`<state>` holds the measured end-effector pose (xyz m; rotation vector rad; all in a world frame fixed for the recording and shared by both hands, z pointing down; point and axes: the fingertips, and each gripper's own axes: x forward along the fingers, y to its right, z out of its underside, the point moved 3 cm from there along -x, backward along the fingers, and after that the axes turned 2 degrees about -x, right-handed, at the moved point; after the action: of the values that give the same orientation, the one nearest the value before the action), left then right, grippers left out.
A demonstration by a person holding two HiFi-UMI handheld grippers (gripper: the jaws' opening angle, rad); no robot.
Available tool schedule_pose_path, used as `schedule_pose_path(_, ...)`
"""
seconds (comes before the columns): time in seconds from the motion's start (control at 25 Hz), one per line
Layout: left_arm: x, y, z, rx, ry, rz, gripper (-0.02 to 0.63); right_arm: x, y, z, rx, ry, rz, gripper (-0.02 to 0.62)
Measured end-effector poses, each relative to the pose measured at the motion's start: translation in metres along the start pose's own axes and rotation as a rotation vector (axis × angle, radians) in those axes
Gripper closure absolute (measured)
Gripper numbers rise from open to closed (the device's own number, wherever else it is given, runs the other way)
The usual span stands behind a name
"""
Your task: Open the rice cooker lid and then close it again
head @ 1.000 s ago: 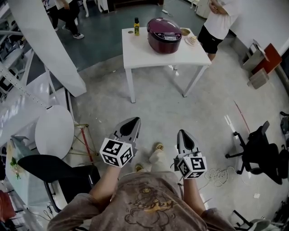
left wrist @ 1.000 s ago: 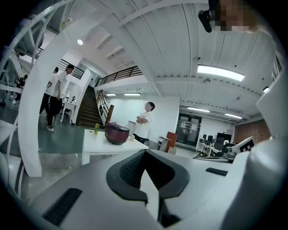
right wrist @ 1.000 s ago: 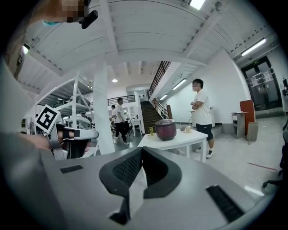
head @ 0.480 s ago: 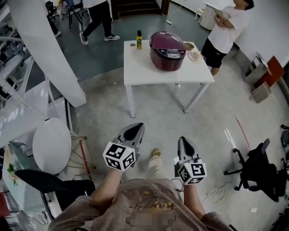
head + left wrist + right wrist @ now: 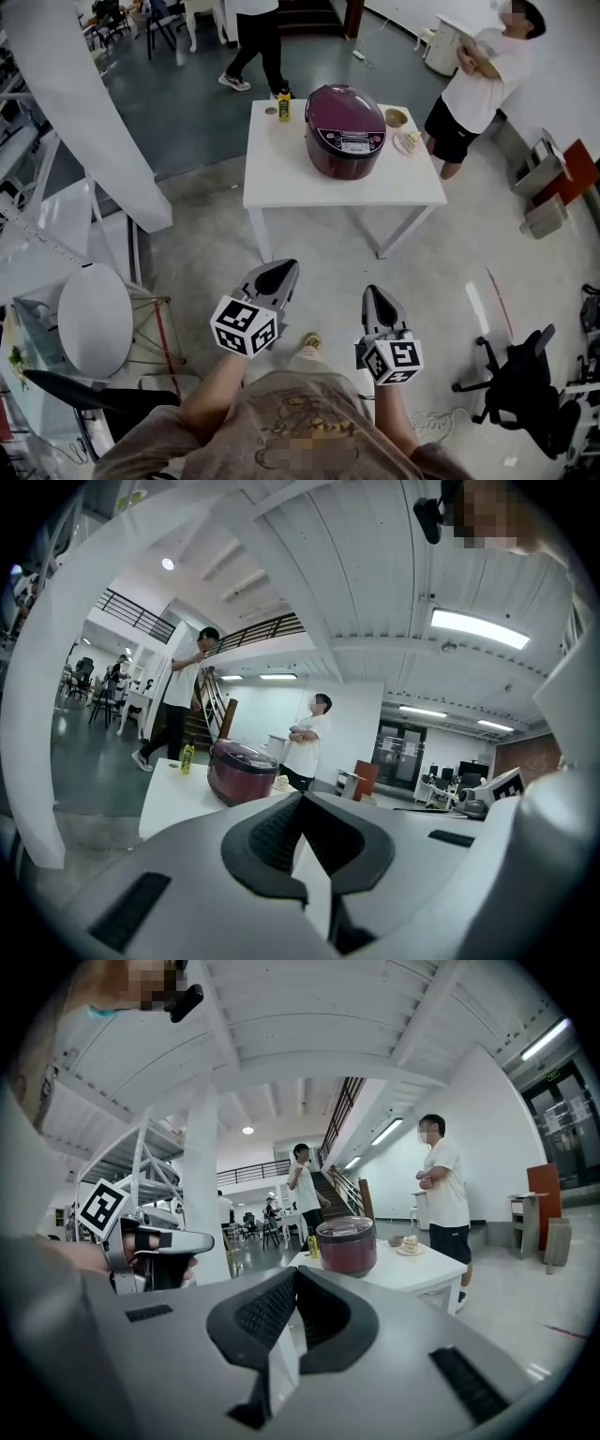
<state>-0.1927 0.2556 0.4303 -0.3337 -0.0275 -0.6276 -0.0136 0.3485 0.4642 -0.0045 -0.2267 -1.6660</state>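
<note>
Open floor point(image 5: 328, 248) reaches the table point(image 5: 281, 173), where bottle point(image 5: 283, 106) and bowl point(image 5: 397, 118) flank the rice cooker point(image 5: 345, 129)

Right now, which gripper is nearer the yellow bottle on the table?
Left. In the head view the left gripper is nearly in line with the bottle, well short of the table; the right gripper is off to the right and slightly farther back.

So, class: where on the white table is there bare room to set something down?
Free: the table's left half in the head view, from the yellow bottle to the near edge, and the narrow strip before the rice cooker. Crowded: the far right corner, with bowl and plate beside the cooker.
</note>
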Motion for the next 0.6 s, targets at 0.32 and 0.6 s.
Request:
schedule_pose_path(0.32, 0.076, -0.012, -0.019, -0.024, 0.013, -0.032, 0.588, 0.053, 0.062, -0.021, 0.004, -0.007, -0.028, 0.594)
schedule_pose_path(0.6, 0.117, -0.020, -0.029, -0.018, 0.026, -0.064, 0.586, 0.088, 0.100, -0.024, 0.014, -0.020, -0.068, 0.594)
